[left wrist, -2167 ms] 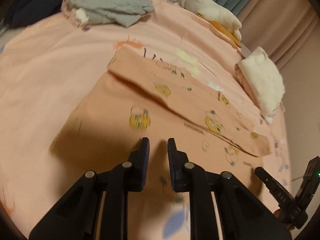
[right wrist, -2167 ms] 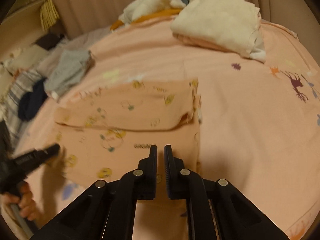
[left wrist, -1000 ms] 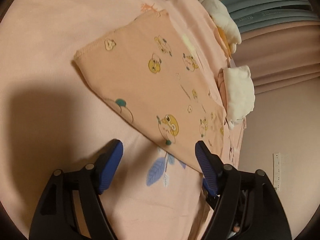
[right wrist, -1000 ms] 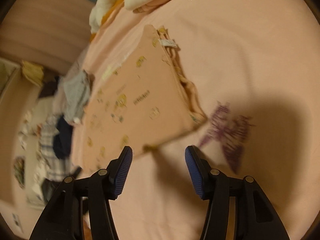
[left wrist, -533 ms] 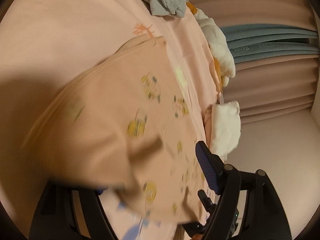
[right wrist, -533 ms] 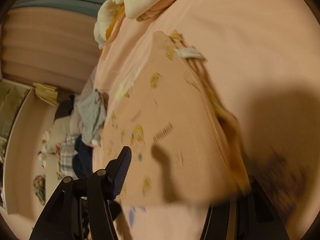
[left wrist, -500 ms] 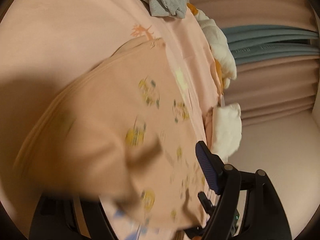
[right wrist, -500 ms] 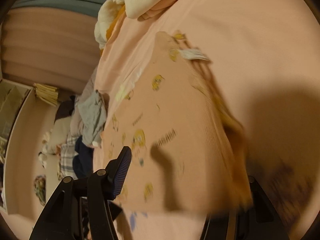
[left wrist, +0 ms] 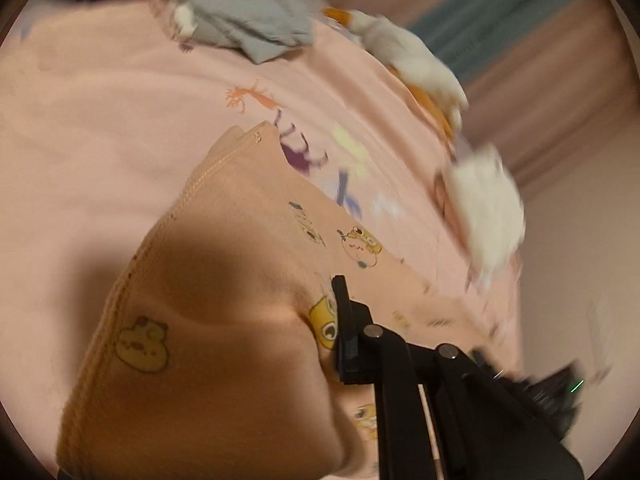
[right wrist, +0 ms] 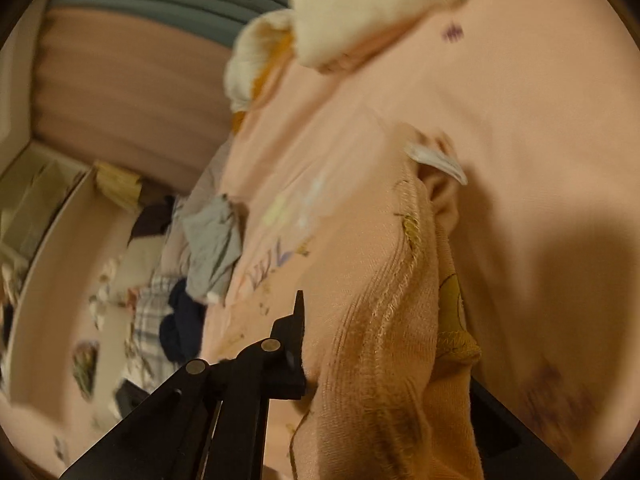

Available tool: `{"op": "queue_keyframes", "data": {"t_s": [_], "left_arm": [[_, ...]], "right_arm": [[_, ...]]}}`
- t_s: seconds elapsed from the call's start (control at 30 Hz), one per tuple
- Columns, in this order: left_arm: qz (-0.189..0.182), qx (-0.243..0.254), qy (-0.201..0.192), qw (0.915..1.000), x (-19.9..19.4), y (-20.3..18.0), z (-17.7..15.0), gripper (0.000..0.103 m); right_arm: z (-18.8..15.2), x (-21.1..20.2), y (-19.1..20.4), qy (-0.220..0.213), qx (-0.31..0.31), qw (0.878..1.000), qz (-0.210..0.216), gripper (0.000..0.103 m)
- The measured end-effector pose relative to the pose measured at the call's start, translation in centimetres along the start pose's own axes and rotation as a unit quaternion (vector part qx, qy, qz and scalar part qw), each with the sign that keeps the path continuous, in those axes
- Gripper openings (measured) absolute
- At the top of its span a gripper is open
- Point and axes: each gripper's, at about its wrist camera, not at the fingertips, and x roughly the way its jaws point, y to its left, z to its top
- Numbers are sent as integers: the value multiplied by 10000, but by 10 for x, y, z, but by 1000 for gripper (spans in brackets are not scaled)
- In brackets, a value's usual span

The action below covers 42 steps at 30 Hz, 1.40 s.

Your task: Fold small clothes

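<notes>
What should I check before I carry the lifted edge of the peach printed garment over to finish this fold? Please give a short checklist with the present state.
1. Left claw has cloth of the peach printed garment between its jaws, which are closing: ok.
2. Right claw has cloth between its closing jaws too: ok.
3. Far edge of the garment lies on the pink sheet: ok.
4. Grey garment and white folded pile lie apart from it: ok.
5. Layers even under the lifted cloth: cannot tell.
</notes>
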Motion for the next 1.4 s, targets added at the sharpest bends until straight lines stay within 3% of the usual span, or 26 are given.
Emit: {"op": "queue_keyframes", "data": {"t_s": [0.13,0.2,0.3,0.4,0.53,0.67,0.73,0.83,1.07,1.4], "left_arm": [[-173,-217,707,9971,-20,16,-50,19],[-213,-336,942,9948,-26,27,-75,17],[-308,-347,427,9980,-36,45,-98,27],[-681,-546,41,9962,-43,60,-111,25],[-330,-256,234,9989,-53,54,-112,24],[-336,-129,91,9993,-61,69,-120,12],[-487,-170,21,9987,-65,80,-124,10],[-433,-256,-17,9987,-71,84,-124,10],[163,402,-323,9985,-82,72,-137,10],[-39,-177,64,9998,-84,88,-128,10]], "right_arm": [[-37,-49,-9,188,-265,9988,-359,9],[-56,-69,-26,200,-151,9966,-791,10],[-76,-84,-47,156,-149,9909,-1328,10],[-90,-103,-62,-257,-173,9915,-1265,10],[-95,-108,-63,-487,-314,9878,-1444,10],[-95,-104,-48,-647,-580,9790,-1844,8],[-97,-103,-46,-708,-575,9774,-1907,9],[-100,-106,-50,-771,-655,9767,-1893,8],[-113,-122,-50,-831,-928,9691,-2128,8],[-125,-135,-55,-1093,-816,9659,-2200,8]]}}
